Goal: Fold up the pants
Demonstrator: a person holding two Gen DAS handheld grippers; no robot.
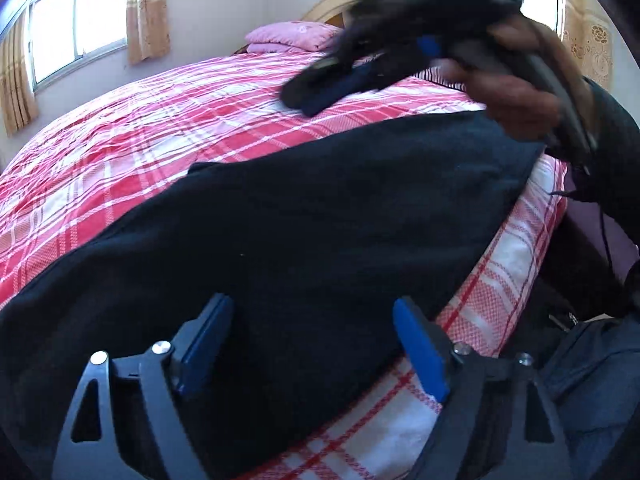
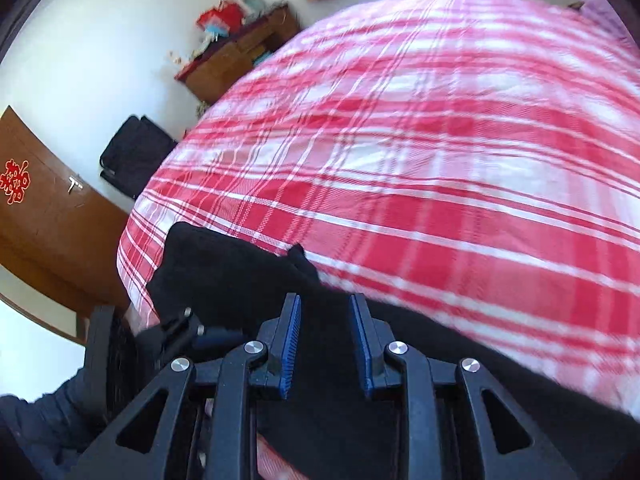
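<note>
We could not make out much of the right gripper [image 1: 320, 88] in the left wrist view: it was blurred, partly cut off at the top edge, and its fingertips seemed to sit close together above the bedspread, well apart from the cloth. Its own camera showed its blue pads [image 2: 290, 328] parted by a narrow gap with nothing between them, so we took it as released. The left gripper [image 1: 312, 344] had its jaws spread wide, holding nothing, just over the near part of the dark pants [image 1: 300, 220]. The pants lay flat along the near side of the bed, on the red and white checked bedspread [image 1: 140, 152], one end reaching toward the bed's corner. A pink pillow [image 1: 292, 36] sat at the head, beneath curtained windows [image 1: 76, 20]; a wooden cabinet [image 2: 236, 56] and a door [image 2: 52, 216] stood beyond. Most of the bedspread lay open beyond the pants.
</note>
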